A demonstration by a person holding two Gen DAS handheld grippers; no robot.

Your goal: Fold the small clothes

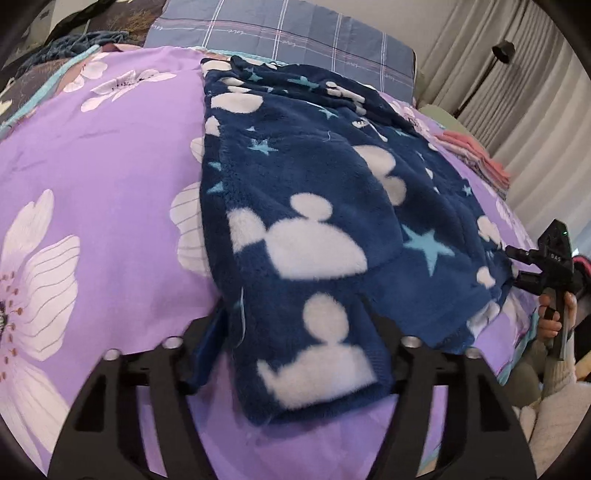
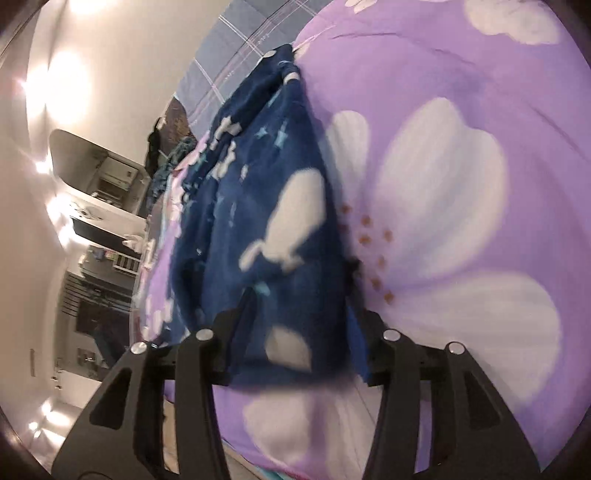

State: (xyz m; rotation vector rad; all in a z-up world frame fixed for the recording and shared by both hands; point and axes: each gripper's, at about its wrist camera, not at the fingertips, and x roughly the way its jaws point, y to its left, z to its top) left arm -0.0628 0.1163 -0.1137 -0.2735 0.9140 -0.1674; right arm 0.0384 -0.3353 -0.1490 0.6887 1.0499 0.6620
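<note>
The navy fleece garment [image 1: 314, 206] bore white mouse-head shapes and pale blue stars. It lay partly folded, spread across the purple floral bedspread [image 1: 110, 166].

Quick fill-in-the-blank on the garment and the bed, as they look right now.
1. The fleece garment is navy with white shapes and light blue ____.
2. It lies on a ____ bedsheet printed with white flowers.
3. Behind the garment sits a ____ pillow.
4. The garment's near end lies between the left gripper's ____.

Missing: stars; purple; plaid; fingers

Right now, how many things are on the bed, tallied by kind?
Blue fleece garment: 1
Stack of folded pink clothes: 1
Plaid pillow: 1
Hand-held gripper: 2, left and right
Total: 5
</note>
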